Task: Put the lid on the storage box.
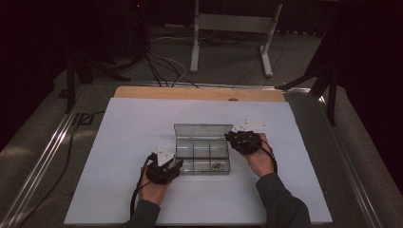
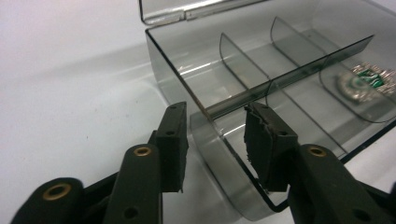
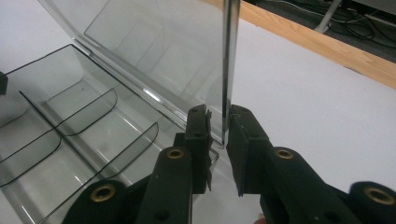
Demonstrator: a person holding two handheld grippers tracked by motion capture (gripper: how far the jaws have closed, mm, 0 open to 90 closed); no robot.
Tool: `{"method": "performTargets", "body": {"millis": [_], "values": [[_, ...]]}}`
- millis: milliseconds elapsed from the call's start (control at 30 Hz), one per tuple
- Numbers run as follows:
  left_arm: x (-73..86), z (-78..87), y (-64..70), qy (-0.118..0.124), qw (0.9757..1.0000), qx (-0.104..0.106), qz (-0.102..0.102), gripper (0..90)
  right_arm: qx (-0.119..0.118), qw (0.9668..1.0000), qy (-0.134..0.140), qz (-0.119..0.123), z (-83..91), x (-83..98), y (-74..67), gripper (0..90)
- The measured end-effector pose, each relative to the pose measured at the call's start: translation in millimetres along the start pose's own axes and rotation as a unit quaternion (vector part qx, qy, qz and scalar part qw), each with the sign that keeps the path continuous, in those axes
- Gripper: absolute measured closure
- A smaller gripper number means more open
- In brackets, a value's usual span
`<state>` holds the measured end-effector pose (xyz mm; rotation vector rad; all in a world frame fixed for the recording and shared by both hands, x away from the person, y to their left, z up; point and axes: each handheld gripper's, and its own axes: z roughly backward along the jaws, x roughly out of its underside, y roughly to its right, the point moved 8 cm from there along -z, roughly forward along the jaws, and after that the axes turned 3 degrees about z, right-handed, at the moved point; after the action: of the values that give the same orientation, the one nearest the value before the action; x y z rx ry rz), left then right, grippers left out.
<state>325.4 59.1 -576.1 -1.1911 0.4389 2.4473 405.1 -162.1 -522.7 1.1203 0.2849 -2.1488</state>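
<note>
1. The bench (image 1: 142,190) is covered by a white sheet, with a strip of bare wood showing along its far edge. Beyond it, on the dark floor, are cables and the legs of a grey stand (image 1: 233,28).

2. A clear, smoke-tinted plastic box (image 1: 202,154) sits near the middle of the bench. Its lid (image 1: 203,130) is swung up at the far side, standing roughly upright. Dividers split the inside into small compartments.

3. The person's forearms come in from the near edge, sleeves dark, one hand on each side of the box.

4. The left gripper (image 1: 177,164) is at the box's near-left corner. In the left gripper view its jaws stand apart, one outside the box's rounded corner wall (image 2: 219,154) and one inside it, with a gap on each side; they do not look pressed on the plastic.

5. The right gripper (image 1: 234,137) is at the box's far-right corner, beside the lid. In the right gripper view the right gripper (image 3: 219,140) has its jaws apart with the lid's thin side edge (image 3: 230,70) running down between them. The right-hand pad looks close to or touching that edge; I cannot tell whether it grips.

6. A small green and silver thing (image 1: 216,166) lies in the near-right compartment. In the left gripper view it (image 2: 369,81) is blurred and I cannot say what it is.
</note>
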Motion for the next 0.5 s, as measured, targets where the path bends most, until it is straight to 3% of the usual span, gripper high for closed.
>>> {"method": "performTargets", "body": {"millis": [333, 500], "values": [[-18.0, 17.8, -3.8, 0.045, 0.9985, 0.022, 0.022, 50.8, 0.000, 1.0000, 0.001, 0.000, 1.7, 1.0, -0.8, 79.2], [-28.5, 28.6, -5.4, 0.062, 0.9971, 0.035, 0.027, 55.1, 0.000, 1.0000, 0.001, 0.000, 2.3, 1.4, -1.0, 79.5]]}}
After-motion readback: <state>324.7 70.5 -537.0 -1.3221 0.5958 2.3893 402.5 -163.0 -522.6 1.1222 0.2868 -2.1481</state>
